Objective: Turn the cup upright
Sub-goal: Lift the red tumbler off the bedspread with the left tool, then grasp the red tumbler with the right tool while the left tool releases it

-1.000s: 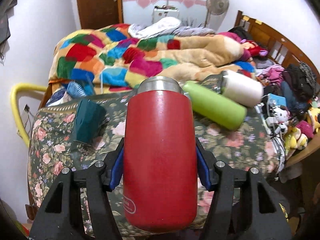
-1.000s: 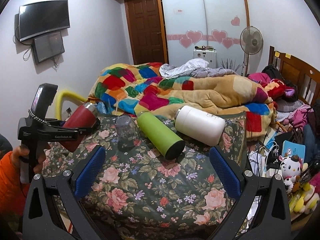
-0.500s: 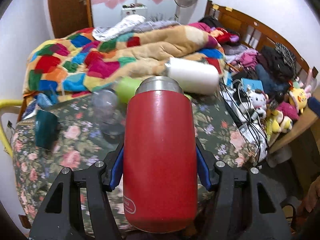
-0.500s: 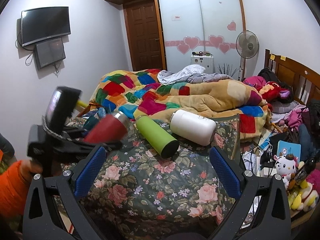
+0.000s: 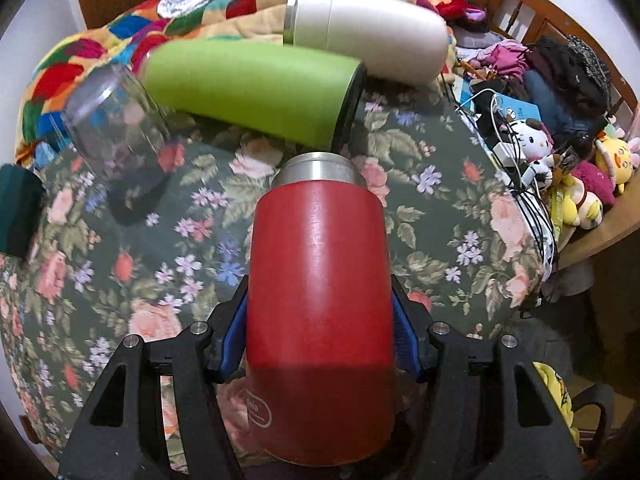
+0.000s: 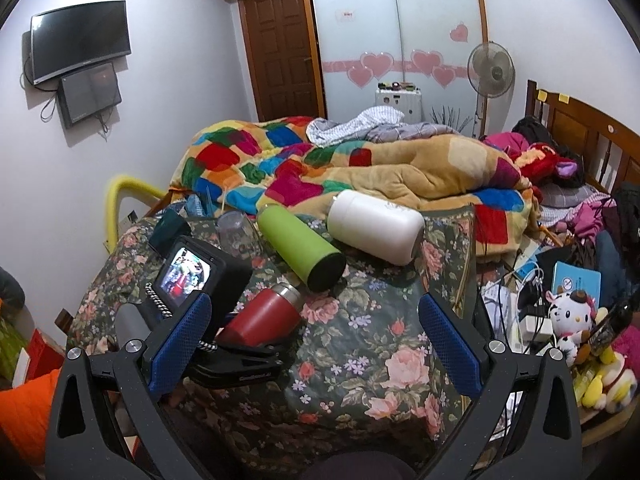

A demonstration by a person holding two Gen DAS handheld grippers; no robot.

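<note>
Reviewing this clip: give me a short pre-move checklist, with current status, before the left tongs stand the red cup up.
1. Left tongs grip on the red cup: ok, pads clamp both sides.
2. Cup orientation: not ok, tilted in the right wrist view, steel neck forward and slightly raised.
3. Cup base: cannot tell, hidden behind the left tongs.
4. Landing spot on the floral cloth: ok, bare patch ahead.
5. Clearance from the green bottle: cannot tell, its dark end lies near the steel neck.
6. Right tongs: ok, open, holding nothing.
</note>
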